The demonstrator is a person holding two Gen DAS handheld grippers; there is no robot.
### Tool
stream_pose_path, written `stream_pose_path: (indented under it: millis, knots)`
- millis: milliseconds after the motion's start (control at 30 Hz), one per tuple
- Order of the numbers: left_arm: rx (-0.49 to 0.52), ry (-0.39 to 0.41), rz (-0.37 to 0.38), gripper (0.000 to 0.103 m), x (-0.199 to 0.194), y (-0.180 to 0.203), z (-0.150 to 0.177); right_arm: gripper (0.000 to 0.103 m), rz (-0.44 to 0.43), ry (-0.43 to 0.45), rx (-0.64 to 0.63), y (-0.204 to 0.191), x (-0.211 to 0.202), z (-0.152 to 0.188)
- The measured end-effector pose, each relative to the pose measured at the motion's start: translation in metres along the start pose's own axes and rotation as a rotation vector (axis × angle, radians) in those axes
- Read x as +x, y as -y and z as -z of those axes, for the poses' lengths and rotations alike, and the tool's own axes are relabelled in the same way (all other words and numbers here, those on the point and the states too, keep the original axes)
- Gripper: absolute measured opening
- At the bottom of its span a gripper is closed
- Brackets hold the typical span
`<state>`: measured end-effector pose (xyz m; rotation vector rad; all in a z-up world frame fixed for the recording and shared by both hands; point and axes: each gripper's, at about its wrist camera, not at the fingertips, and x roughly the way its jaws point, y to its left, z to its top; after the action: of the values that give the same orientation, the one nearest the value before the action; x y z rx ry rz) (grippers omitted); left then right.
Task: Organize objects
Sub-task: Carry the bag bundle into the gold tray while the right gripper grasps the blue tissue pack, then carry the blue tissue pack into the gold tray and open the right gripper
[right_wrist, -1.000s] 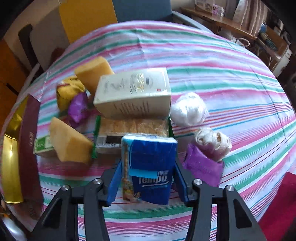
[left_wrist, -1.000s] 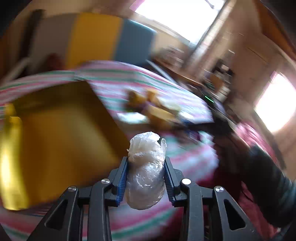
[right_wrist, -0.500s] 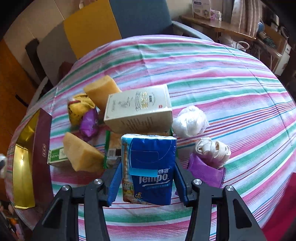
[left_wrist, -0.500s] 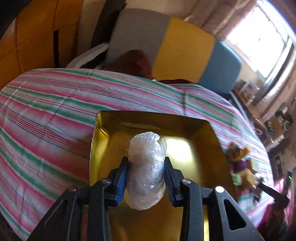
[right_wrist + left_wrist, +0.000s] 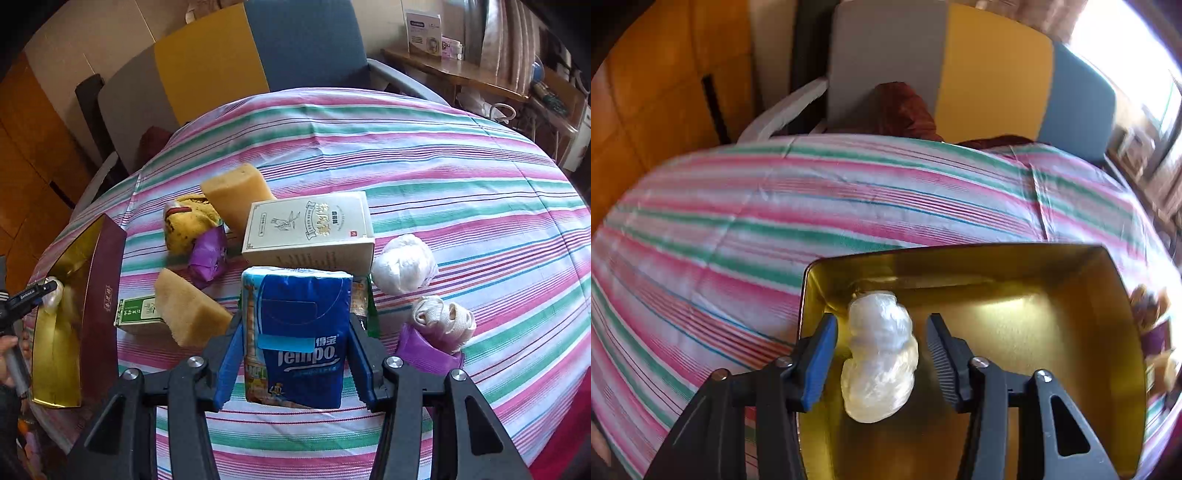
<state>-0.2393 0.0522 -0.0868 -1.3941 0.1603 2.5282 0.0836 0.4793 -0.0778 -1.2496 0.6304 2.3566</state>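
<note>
My left gripper (image 5: 881, 341) is open over the far left corner of the gold-lined box (image 5: 1100, 325). A clear plastic-wrapped bundle (image 5: 881, 354) lies between its fingers, apart from both pads, on the box floor. My right gripper (image 5: 293, 345) is shut on a blue Tempo tissue pack (image 5: 299, 332) and holds it above the striped tablecloth (image 5: 424, 166). The box (image 5: 59, 332), with its maroon outer wall, stands at the far left in the right wrist view, with the left gripper's tip (image 5: 35, 293) over it.
A pile lies beyond the tissue pack: a cream carton (image 5: 310, 229), two yellow sponges (image 5: 188, 314), a purple packet (image 5: 208, 254), a green box (image 5: 136, 314), a white bundle (image 5: 404, 264), a rope roll on purple wrap (image 5: 441, 325). A colour-block chair (image 5: 258, 55) stands behind the table.
My left gripper swung over the gold box, lowered into its far left corner and opened, letting go of the plastic bundle. My right gripper lifted the tissue pack slightly.
</note>
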Motion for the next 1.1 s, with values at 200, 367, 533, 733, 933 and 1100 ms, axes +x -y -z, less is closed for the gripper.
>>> stream_pose_path:
  millis: [200,367,533,733,933,1100]
  knots:
    - [-0.065,0.056,0.018,0.053,-0.047,-0.018,0.013,0.052,0.009,0.013,0.013,0.004,-0.002,0.0]
    - [-0.117,0.112,0.072,0.053,-0.104,-0.038,0.061,0.052,-0.027,0.073,0.046,0.011,-0.015,-0.002]
    - [-0.103,0.119,0.056,0.053,-0.134,-0.042,0.114,0.052,-0.069,0.067,0.012,-0.01,-0.022,0.0]
    - [-0.121,0.128,0.038,0.053,-0.149,-0.039,0.147,0.052,-0.162,0.056,-0.122,-0.093,-0.038,0.006]
    - [-0.134,0.125,0.03,0.053,-0.152,-0.04,0.159,0.052,-0.285,0.013,-0.32,-0.206,-0.042,0.023]
    - [-0.132,0.133,-0.028,0.053,-0.152,-0.045,0.166,0.052,-0.362,-0.074,-0.457,-0.285,-0.024,0.044]
